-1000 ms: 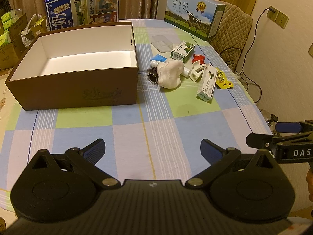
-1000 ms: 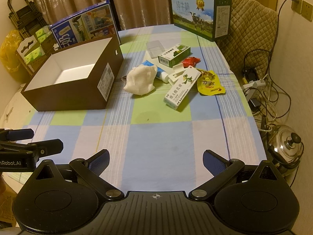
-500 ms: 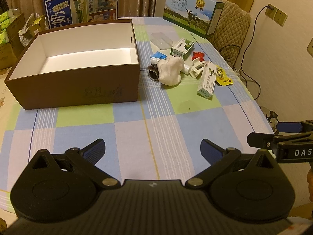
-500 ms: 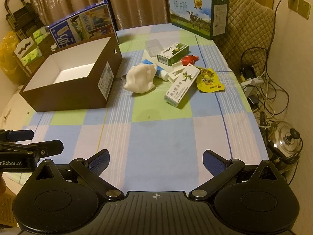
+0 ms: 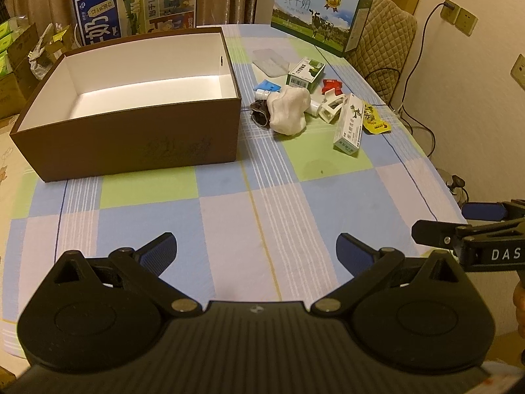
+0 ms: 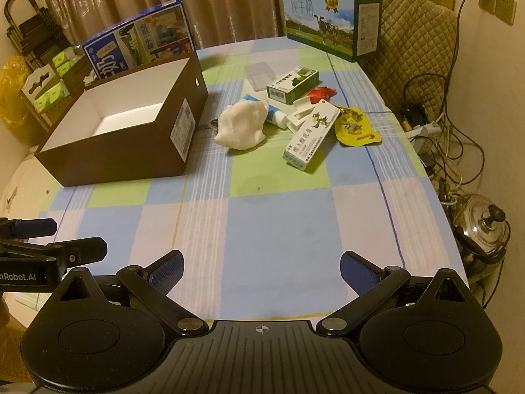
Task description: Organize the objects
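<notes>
Both my tools, left tool (image 5: 256,249) and right tool (image 6: 262,267), hang open and empty; next, I reach for the clutter beside the brown box (image 5: 131,144).

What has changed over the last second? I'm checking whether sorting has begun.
Nothing was picked up or released. Both views drifted slightly, so the left hand-held gripper and right hand-held gripper shifted a little. Both stay open and empty; the brown box is empty, and the white cloth pile lies untouched.

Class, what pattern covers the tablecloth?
The tablecloth is a check of pale blue, green and pink squares, clearest in the right wrist view.
</notes>
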